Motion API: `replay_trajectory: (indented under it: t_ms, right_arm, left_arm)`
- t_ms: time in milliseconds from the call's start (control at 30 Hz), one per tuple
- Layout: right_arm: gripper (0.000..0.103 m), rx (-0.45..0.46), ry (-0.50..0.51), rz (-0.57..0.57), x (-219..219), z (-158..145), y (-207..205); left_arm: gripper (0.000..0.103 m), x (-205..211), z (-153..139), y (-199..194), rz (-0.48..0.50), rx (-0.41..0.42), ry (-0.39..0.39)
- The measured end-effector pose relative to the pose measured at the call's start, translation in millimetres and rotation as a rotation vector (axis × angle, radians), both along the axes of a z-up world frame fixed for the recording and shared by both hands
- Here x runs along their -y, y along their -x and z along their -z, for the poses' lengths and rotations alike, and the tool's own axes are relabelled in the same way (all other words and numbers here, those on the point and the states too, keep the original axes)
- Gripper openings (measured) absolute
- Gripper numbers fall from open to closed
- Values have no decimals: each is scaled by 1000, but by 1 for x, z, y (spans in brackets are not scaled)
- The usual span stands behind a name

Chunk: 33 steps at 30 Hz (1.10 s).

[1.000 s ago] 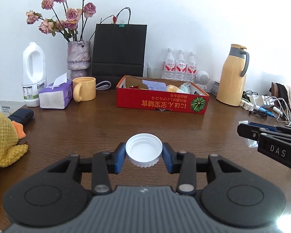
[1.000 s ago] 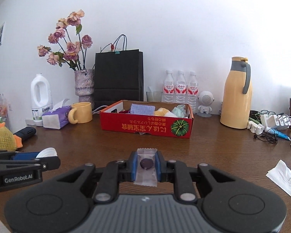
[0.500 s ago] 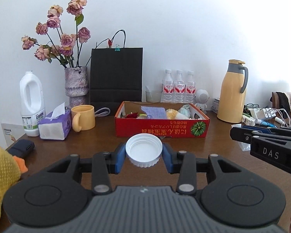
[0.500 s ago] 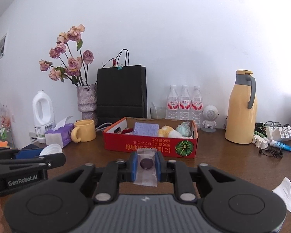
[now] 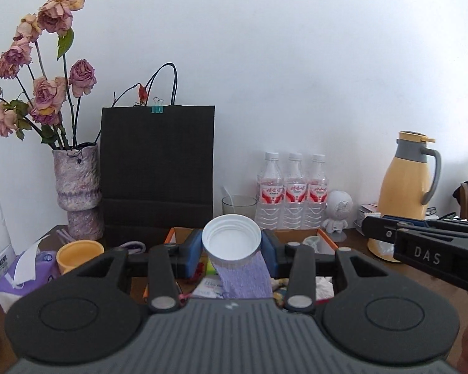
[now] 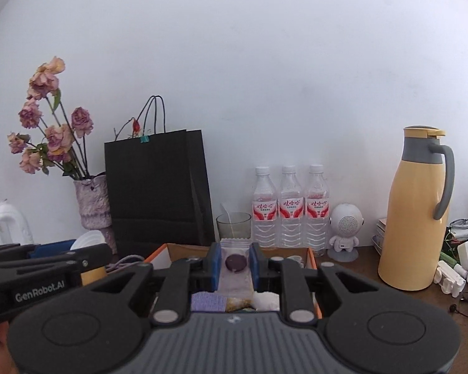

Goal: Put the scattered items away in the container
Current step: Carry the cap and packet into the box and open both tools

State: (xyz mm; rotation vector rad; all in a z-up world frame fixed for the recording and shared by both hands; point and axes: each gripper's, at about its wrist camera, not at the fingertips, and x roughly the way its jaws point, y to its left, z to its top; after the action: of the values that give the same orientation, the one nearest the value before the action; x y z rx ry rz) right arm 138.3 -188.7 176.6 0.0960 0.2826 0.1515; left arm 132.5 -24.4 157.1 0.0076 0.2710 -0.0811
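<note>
My left gripper (image 5: 231, 243) is shut on a white plastic lid (image 5: 231, 239), held hollow side toward the camera over the open cardboard box (image 5: 326, 240). A purple cloth (image 5: 246, 275) and other small items lie in the box below it. My right gripper (image 6: 235, 263) is shut on a clear-wrapped dark purple candy (image 6: 236, 262), and it too hangs over the box (image 6: 309, 253), whose orange rim shows on both sides of the fingers. Each gripper shows at the edge of the other's view: the right gripper (image 5: 421, 246), the left gripper (image 6: 40, 265).
Behind the box stand a black paper bag (image 5: 157, 168), a glass (image 5: 238, 205), three water bottles (image 5: 293, 190), a small white robot figure (image 5: 338, 215) and a yellow jug (image 6: 415, 212). At left are a flower vase (image 5: 76, 187), yellow mug (image 5: 78, 254), tissue pack (image 5: 25, 274).
Both grippers moved forward and up across the table, from well short of the box to over its opening. The lid and the candy stayed gripped.
</note>
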Motion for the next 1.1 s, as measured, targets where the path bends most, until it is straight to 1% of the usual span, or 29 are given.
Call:
replay_trajectory:
  t_ms: [33,67,100,133,167,233,267,333,433,467,500,533,633,667,733,767,833,867,900,933,967,1000,1033,1067,1100]
  right_arm:
    - [18,-18,-9,-6,2,-1,-13]
    - [18,-33,-12,-13,5,-2,-26]
    - [18,-49,-14,-24,7,-4,-39]
    - [18,-72,-19,-40,10,-6,-51]
    - [18,-101,-31,-56,14,-8,-64]
    - [18,-174,-48,-81,20,-13,-92]
    - [18,-217,-41,-91,22,-15,-106]
    - [18,-317,-15,-119,23,-16,-137]
    - [18,-497,9,-156,24,-12,-185]
    - [18,-548,20,-158,24,-8,-198]
    - [18,-584,34,-149,24,-4,-209]
    - [18,-615,43,-142,24,1,-219]
    - [18,-744,18,-128,24,21,-248]
    - [18,-789,15,-122,23,29,-256]
    - [18,-865,16,-120,18,46,-267]
    - [18,-890,19,-125,13,53,-269]
    - [18,-924,31,-141,3,66,-270]
    - [21,-931,36,-144,0,70,-270]
    - [21,-939,42,-147,-4,74,-270]
    - [23,-951,37,-145,-5,77,-271]
    - [36,-963,25,-138,-5,78,-271]
    - [51,-970,16,-128,-4,78,-271]
    - [58,-973,15,-119,-3,77,-270]
    - [71,-974,21,-108,-2,75,-270]
    - [78,-970,27,-96,0,72,-270]
  left_arm:
    - [42,-1,-2,-14,-4,-2,-8]
    - [42,-5,-5,-29,-2,-10,1]
    - [42,-10,-8,-45,10,-31,30]
    - [42,-16,-12,-61,24,-66,60]
    - [42,-20,-15,-78,30,-109,69]
    - [42,-24,-21,-107,35,-165,42]
    - [42,-25,-23,-122,45,-193,22]
    - [41,-28,-24,-155,65,-295,11]
    - [41,-30,-15,-208,68,-515,11]
    - [41,-31,-10,-223,47,-575,-12]
    - [41,-32,-5,-236,37,-622,-36]
    - [41,-34,2,-247,47,-663,-36]
    - [41,-41,21,-272,39,-783,11]
    - [41,-40,30,-278,38,-815,0]
    - [41,-35,47,-284,28,-859,-71]
    - [41,-34,55,-284,39,-876,-97]
    - [42,-36,70,-284,45,-925,-127]
    - [42,-39,75,-284,41,-942,-133]
    - [46,-42,79,-283,35,-954,-132]
    - [56,-46,82,-283,33,-965,-131]
    - [59,-48,83,-282,34,-966,-132]
    - [64,-49,81,-280,38,-957,-140]
    - [72,-51,79,-278,40,-944,-147]
    - [75,-52,77,-276,40,-940,-148]
    - [76,-53,74,-274,38,-943,-143]
